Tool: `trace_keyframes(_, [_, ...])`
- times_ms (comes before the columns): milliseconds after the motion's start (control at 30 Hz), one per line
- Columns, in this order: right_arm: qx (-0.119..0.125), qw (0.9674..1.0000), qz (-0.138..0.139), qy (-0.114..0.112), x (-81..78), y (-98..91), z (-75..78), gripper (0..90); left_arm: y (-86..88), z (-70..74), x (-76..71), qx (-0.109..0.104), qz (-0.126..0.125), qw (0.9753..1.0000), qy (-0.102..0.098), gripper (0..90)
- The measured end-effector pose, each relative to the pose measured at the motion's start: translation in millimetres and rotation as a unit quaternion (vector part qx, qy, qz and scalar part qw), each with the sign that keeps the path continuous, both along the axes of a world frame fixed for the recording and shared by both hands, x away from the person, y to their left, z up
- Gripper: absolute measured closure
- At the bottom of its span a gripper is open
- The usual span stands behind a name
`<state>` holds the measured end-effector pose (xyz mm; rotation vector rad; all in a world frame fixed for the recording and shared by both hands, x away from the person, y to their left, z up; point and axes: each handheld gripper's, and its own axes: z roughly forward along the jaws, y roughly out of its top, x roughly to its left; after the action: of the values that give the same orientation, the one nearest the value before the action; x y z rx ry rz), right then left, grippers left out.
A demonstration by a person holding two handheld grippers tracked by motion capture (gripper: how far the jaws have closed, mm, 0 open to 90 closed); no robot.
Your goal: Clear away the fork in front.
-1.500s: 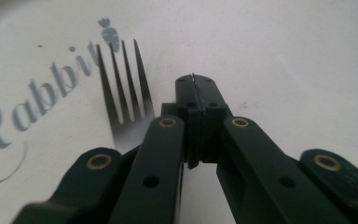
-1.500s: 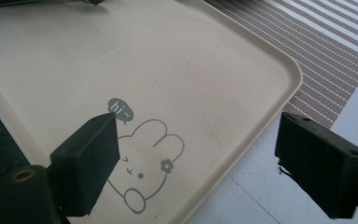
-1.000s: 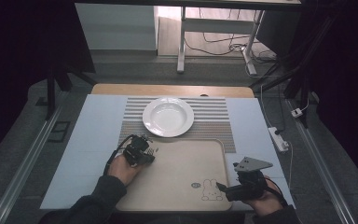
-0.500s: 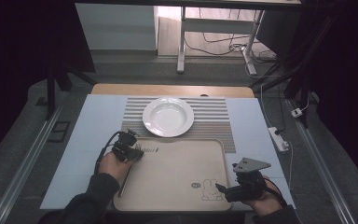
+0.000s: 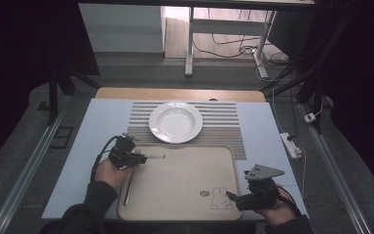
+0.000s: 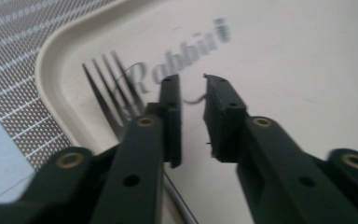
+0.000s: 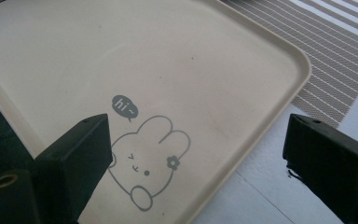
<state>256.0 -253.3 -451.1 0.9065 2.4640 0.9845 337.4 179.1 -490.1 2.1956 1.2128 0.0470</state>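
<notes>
Steel fork (image 6: 109, 88) lying on beige tray (image 5: 185, 195), left gripper (image 6: 193, 105) just opening, empty above it, right gripper (image 7: 196, 154) spread wide at tray's corner.

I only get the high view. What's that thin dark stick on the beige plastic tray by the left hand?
Observer: A silver metal fork with four tines, lying flat in a corner of the beige plastic tray.
Operator: Are the left tongs gripping it?
Observer: No. The left tongs have just been opening. The gap between the jaws holds nothing, and the fork lies under one jaw.
Operator: And the right ones?
Observer: The right tongs stand wide open over a printed grey rabbit saying "hi~".
</notes>
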Motion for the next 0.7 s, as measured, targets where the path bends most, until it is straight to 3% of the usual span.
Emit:
trace_keyframes(133, [0.003, 0.9999, -0.010, -0.002, -4.0, -3.7, 1.3, 7.1, 13.6, 17.6, -23.6, -0.036, -0.023, 0.9983, -0.039, 59.2])
trace_keyframes(300, [0.009, 0.9998, -0.019, -0.002, -10.0, -8.5, 2.4, 5.1, 35.9, 25.8, -52.0, -0.076, -0.018, 0.9953, -0.057, 45.6])
trace_keyframes(533, [0.021, 0.9991, -0.037, -0.002, -17.3, -18.1, 3.3, 3.3, 62.4, 29.2, -92.3, -0.110, 0.006, 0.9906, -0.081, 30.8])
trace_keyframes(700, [0.039, 0.9976, -0.057, 0.001, -21.0, -27.0, 4.1, 2.9, 75.4, 31.0, -114.9, -0.120, 0.017, 0.9872, -0.103, 21.1])
